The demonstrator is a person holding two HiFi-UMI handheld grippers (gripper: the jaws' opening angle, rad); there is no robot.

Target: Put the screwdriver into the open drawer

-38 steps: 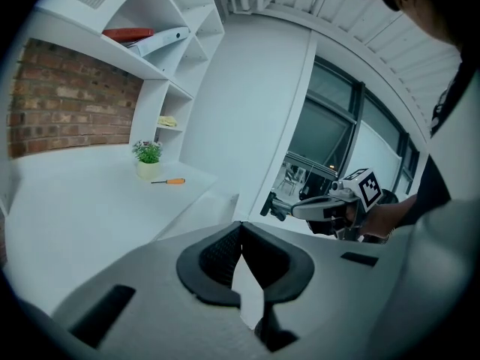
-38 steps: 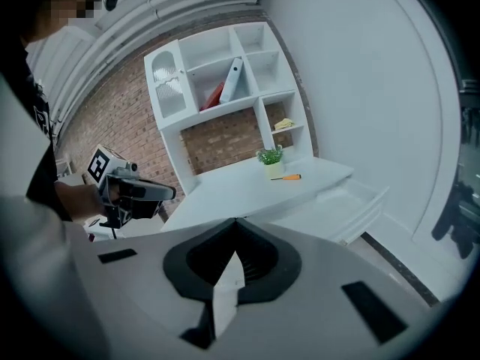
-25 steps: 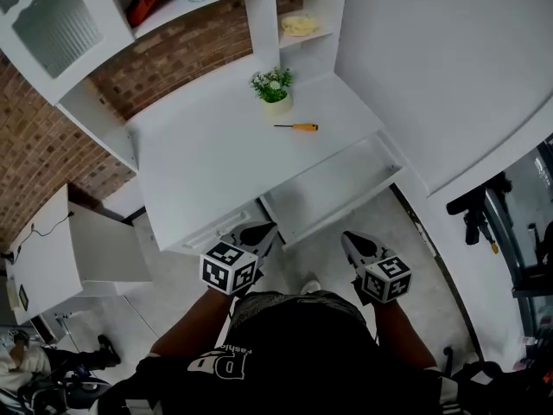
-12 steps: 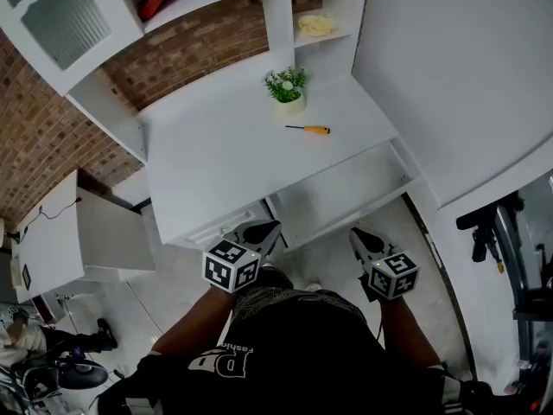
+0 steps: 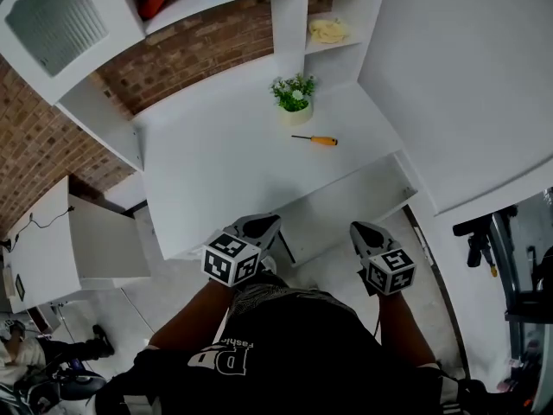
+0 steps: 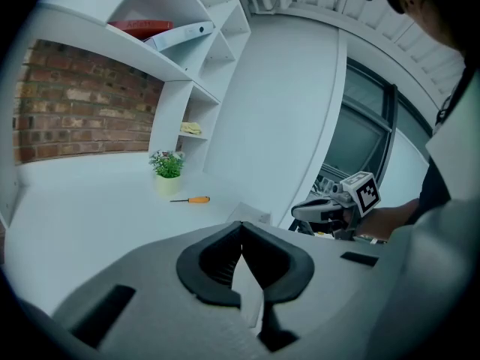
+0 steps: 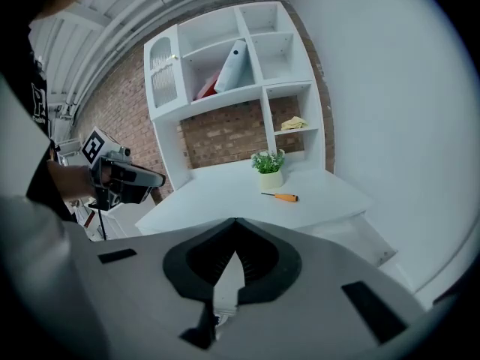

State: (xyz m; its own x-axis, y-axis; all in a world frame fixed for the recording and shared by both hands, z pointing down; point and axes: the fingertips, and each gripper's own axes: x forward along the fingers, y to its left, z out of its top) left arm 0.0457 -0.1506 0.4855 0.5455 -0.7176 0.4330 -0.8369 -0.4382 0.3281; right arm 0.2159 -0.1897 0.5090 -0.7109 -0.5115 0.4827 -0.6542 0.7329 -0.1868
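Screwdriver (image 5: 315, 140): I see it lying flat on the white desk (image 5: 207, 167), toward the back right; orange handle towards the wall side, thin shaft pointing left; just in front of the potted plant (image 5: 295, 99), not touching it.
Drawer (image 5: 403, 199): pulled open under the desk's right front edge; what I can see of its white inside is bare; the screwdriver is up on the desktop, well apart from it.
Left gripper (image 5: 259, 225): held in front of the desk, close to the person's torso; its fingers (image 6: 208, 269) meet tip to tip with nothing between them.
Right gripper (image 5: 361, 230): held level with the left one, over the floor just before the drawer front; its fingers (image 7: 197, 264) are together as well, clamped on nothing.
Both grippers: well apart from the screwdriver; I see neither touching desk or drawer.
Shelf unit (image 5: 289, 7): rises behind the desk against a brick wall (image 5: 186, 54); a yellow cloth (image 5: 329, 31) sits in one cubby.
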